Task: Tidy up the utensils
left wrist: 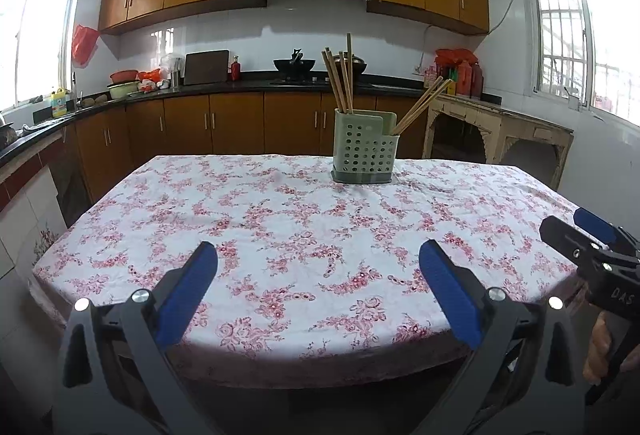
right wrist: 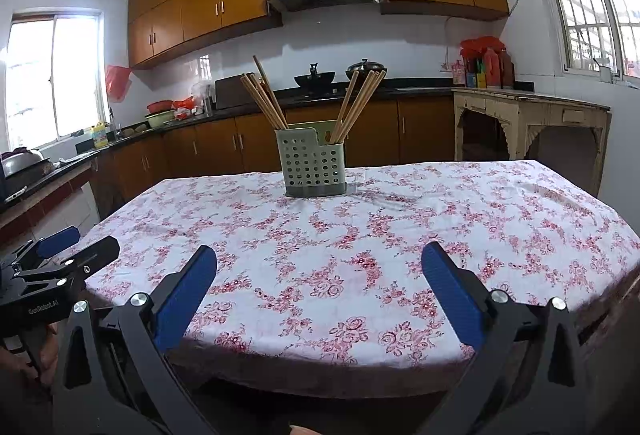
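Observation:
A pale green perforated utensil holder (left wrist: 364, 151) (right wrist: 314, 163) stands at the far side of the table with the floral cloth (left wrist: 280, 235) (right wrist: 360, 235). Wooden chopsticks stand in it in two bunches, one in the left compartment (left wrist: 340, 79) (right wrist: 266, 101) and one in the right (left wrist: 422, 105) (right wrist: 358, 101). My left gripper (left wrist: 318, 259) is open and empty over the table's near edge. My right gripper (right wrist: 318, 263) is open and empty too, also at the near edge. Each gripper shows at the side of the other's view, the right one (left wrist: 580, 231) and the left one (right wrist: 76, 243).
A kitchen counter (left wrist: 240, 85) with a wok, bowls and bottles runs behind the table. An old cream side table (left wrist: 500, 131) (right wrist: 532, 115) stands at the back right. Cabinets and a range hood hang above.

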A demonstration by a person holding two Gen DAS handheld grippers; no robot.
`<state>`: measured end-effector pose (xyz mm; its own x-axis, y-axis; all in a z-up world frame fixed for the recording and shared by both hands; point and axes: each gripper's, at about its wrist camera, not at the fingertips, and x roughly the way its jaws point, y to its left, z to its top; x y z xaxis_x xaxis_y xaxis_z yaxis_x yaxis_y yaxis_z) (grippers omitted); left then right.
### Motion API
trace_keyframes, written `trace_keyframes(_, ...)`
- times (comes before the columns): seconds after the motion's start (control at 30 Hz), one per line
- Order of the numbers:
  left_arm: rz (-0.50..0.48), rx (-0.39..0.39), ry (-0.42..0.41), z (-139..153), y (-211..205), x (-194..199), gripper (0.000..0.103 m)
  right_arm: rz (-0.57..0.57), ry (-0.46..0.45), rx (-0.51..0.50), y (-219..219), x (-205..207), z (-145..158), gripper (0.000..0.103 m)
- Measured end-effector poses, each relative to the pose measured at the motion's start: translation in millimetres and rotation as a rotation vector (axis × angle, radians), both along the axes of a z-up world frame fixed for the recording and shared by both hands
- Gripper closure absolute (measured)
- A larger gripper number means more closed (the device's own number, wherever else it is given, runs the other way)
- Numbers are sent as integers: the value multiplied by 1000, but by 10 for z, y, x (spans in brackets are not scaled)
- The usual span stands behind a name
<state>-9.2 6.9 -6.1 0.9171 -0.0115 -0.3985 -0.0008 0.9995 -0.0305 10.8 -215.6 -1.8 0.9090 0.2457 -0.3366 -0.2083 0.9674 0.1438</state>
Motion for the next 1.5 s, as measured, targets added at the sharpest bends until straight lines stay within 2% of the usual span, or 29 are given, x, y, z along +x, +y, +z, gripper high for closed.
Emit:
trace_keyframes(0.33, 11, -32, 18, -33, 45, 8, 4, 3, 25, 6, 27, -4, -23, 2)
trace_keyframes(1.5, 15, -39, 30, -44, 33, 29, 4, 3, 39, 13, 29, -7, -49, 2)
